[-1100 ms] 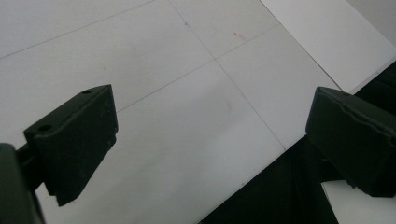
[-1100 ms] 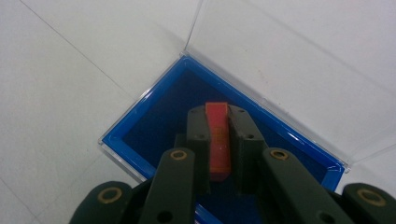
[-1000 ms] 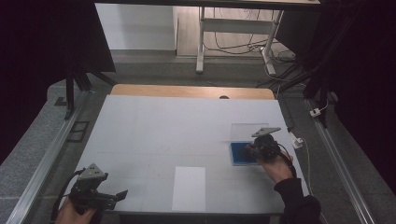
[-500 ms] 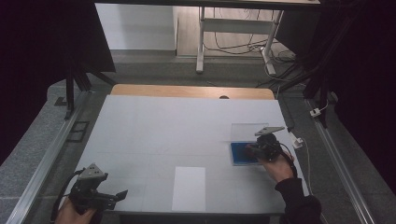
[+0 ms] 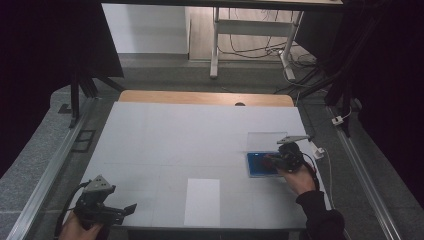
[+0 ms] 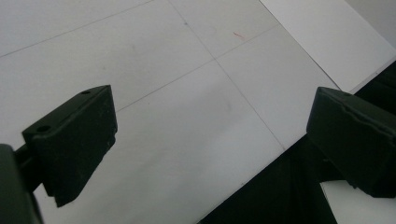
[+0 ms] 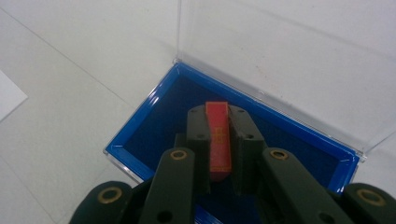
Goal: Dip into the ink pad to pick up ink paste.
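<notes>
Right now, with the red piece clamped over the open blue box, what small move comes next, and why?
Probably lower the right gripper slightly: it is shut on the red piece, poised over the blue box, whose clear lid stands open.

White table: blue box with open clear lid right; white sheet near front edge.
</notes>
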{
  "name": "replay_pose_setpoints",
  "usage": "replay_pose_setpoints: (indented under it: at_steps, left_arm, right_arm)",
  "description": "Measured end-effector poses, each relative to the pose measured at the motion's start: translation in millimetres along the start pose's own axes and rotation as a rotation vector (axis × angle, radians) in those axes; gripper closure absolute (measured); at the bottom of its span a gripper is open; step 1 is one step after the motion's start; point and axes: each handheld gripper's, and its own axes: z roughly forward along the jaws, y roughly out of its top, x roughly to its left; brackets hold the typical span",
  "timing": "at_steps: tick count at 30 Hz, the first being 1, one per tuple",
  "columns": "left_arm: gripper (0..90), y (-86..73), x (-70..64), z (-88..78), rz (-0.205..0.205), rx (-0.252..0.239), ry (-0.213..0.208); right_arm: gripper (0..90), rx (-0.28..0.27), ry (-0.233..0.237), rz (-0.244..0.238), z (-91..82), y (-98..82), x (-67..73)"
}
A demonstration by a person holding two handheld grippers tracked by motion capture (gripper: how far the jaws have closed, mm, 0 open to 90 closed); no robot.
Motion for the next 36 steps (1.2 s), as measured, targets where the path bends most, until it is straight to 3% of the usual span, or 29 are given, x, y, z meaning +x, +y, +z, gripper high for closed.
replay_pose_setpoints:
  at_steps: [3,11,19,28,36]
  left_arm:
    - [2.6,0.1,0.0,0.2,-0.001,0.002,-0.001]
    - [2.6,0.2,0.0,0.3,-0.001,0.003,0.001]
    - [2.6,0.2,0.6,0.1,-0.003,0.0,-0.001]
    - [2.6,0.2,0.5,0.1,-0.002,0.0,-0.001]
    - [2.6,0.2,0.4,0.0,-0.002,0.0,-0.002]
  right_arm:
    - [80.3,0.001,0.0,0.005,-0.2,-0.2,-0.5]
    - [80.3,0.033,-0.082,-0.11,1.6,4.1,15.8]
    - [79.8,0.02,-0.054,-0.086,-1.1,3.9,10.8]
    - [79.7,-0.089,-0.078,-0.057,-20.3,7.9,6.8]
    - [79.7,-0.03,-0.078,-0.016,-9.5,1.3,-4.6]
